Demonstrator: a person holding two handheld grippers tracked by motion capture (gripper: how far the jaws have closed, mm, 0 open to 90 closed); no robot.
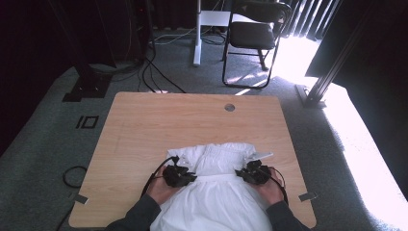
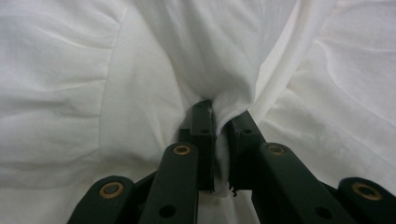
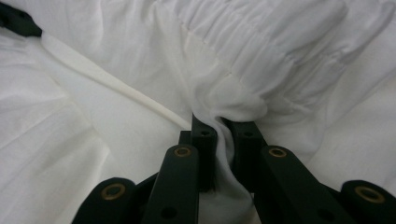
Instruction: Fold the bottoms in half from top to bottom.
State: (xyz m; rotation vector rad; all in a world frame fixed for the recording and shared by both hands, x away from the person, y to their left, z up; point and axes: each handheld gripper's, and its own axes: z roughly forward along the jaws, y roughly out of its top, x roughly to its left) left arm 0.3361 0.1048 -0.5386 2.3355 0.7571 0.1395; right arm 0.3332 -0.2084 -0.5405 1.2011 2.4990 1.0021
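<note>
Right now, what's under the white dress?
Under the white cotton dress lies the light wooden table, bare around it. Whatever else sits beneath is covered by cloth. Each black gripper, left and right, pinches its fabric.

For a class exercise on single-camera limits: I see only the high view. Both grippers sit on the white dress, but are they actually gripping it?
Observer: Yes. The left gripper view shows the left gripper shut on a pinched fold of the white dress.
Operator: And the right one?
Observer: The right gripper is shut on fabric just below the dress's gathered elastic band.
Operator: Anything else near it?
Observer: A narrow white strap runs diagonally across the fabric to the right gripper's jaws.
</note>
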